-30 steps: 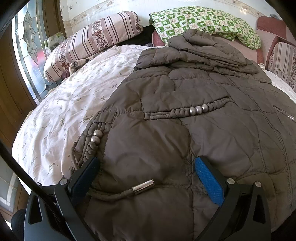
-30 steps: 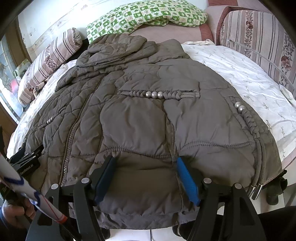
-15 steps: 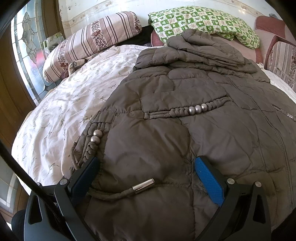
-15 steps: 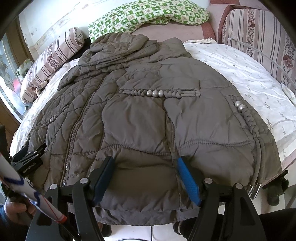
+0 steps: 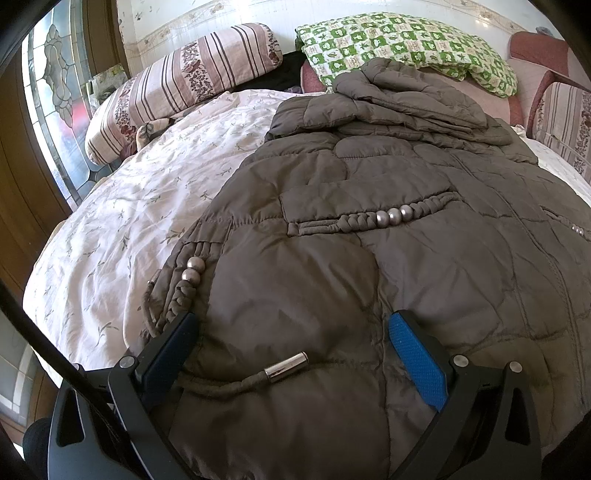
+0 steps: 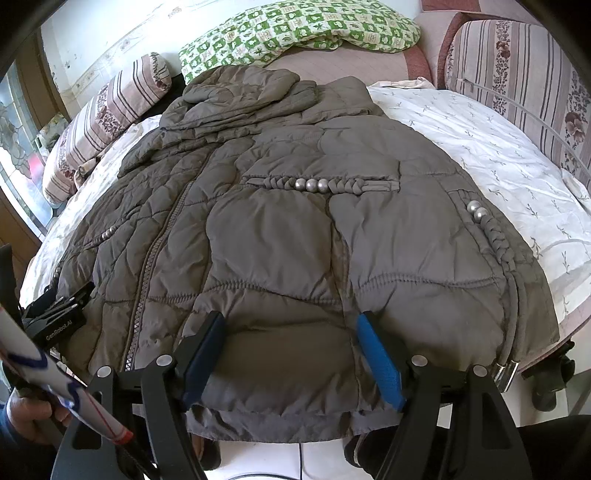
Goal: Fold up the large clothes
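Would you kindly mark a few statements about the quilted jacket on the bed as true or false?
1. The grey-brown quilted puffer jacket lies spread on the floral white bedsheet. True.
2. The green-and-white checked pillow lies at the jacket's hem. False: it lies beyond the hood end.
3. Three silver beads sit on a braided pocket trim. True.
4. The right hand-held gripper is clamped shut. False: its jaws are opening, the hem between them.
5. The jacket is folded in half. False: it lies full length.
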`<move>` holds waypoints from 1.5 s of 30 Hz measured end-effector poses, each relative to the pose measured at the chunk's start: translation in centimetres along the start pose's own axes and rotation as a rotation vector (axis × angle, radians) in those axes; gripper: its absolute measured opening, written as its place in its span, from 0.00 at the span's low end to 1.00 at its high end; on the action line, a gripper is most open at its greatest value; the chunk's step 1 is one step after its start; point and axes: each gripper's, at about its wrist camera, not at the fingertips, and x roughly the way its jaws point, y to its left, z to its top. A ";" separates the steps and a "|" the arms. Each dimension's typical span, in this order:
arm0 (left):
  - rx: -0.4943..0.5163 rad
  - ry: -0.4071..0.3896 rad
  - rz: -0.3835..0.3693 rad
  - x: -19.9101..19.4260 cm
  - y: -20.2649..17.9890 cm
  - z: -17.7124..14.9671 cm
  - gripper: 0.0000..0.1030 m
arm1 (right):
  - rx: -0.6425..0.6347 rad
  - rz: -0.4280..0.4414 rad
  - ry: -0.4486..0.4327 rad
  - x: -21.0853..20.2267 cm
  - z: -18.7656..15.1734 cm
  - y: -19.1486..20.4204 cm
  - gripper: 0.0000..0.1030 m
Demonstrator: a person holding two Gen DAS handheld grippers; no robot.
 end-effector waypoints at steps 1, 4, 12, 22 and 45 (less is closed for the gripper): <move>0.001 0.001 -0.001 -0.1 0.0 0.0 1.00 | 0.000 0.002 0.001 0.0 0.0 -0.1 0.75; 0.016 0.003 -0.004 -0.4 -0.2 0.2 1.00 | 0.010 0.016 0.008 -0.4 0.2 -0.4 0.76; -0.058 -0.016 -0.078 -2.7 2.7 1.4 1.00 | 0.136 0.068 -0.074 -3.7 2.0 -4.4 0.76; -0.413 0.119 -0.200 -0.3 15.0 1.0 0.68 | 0.356 -0.011 -0.129 -5.1 2.4 -12.5 0.77; -0.349 0.076 -0.413 -2.3 7.3 -2.5 0.68 | 0.522 -0.036 -0.123 -5.0 1.3 -17.2 0.77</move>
